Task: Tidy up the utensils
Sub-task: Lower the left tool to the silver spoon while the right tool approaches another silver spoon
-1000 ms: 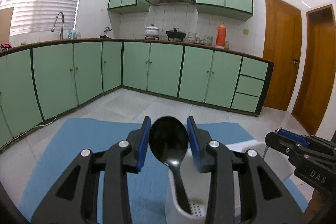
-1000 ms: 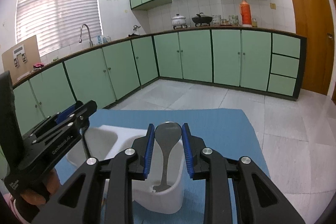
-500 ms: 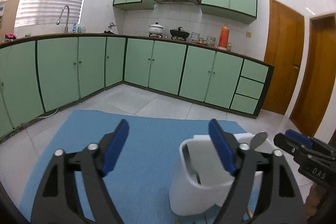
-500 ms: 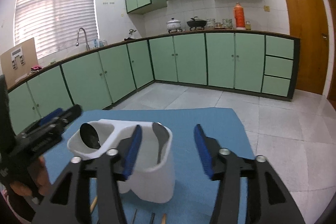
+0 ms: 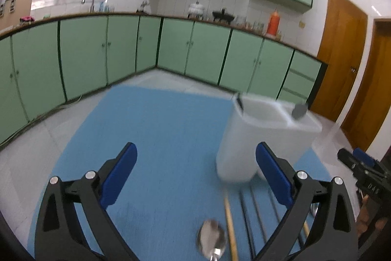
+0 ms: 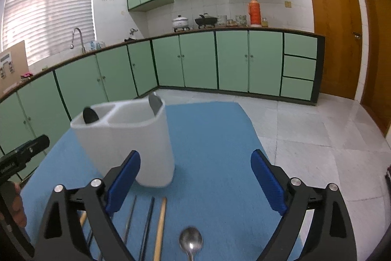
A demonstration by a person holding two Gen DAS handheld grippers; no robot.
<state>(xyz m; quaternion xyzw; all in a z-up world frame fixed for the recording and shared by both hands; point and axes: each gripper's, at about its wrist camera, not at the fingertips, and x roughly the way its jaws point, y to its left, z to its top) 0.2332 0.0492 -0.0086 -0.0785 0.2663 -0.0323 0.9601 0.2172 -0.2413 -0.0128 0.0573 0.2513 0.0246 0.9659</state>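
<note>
A white two-compartment utensil holder (image 6: 136,138) stands on the blue mat (image 6: 215,138); it also shows in the left wrist view (image 5: 259,133). A black spoon (image 6: 90,115) stands in its left compartment and a metal spoon (image 6: 155,102) in its right. My right gripper (image 6: 195,177) is open and empty, above a metal spoon (image 6: 191,242), a wooden chopstick (image 6: 160,229) and dark chopsticks (image 6: 147,224) lying on the mat. My left gripper (image 5: 195,175) is open and empty, left of the holder, above a metal spoon (image 5: 212,240) and a wooden chopstick (image 5: 231,224).
Green floor cabinets (image 6: 195,60) line the back and left walls. A wooden door (image 6: 332,23) is at the right. White floor tiles (image 6: 305,133) surround the mat. The right gripper's tip (image 5: 364,173) shows at the left view's right edge.
Both grippers opened and let go of their spoons, which now stand in the holder. Both grippers pulled back and tilted down, bringing the utensils on the mat into view.
</note>
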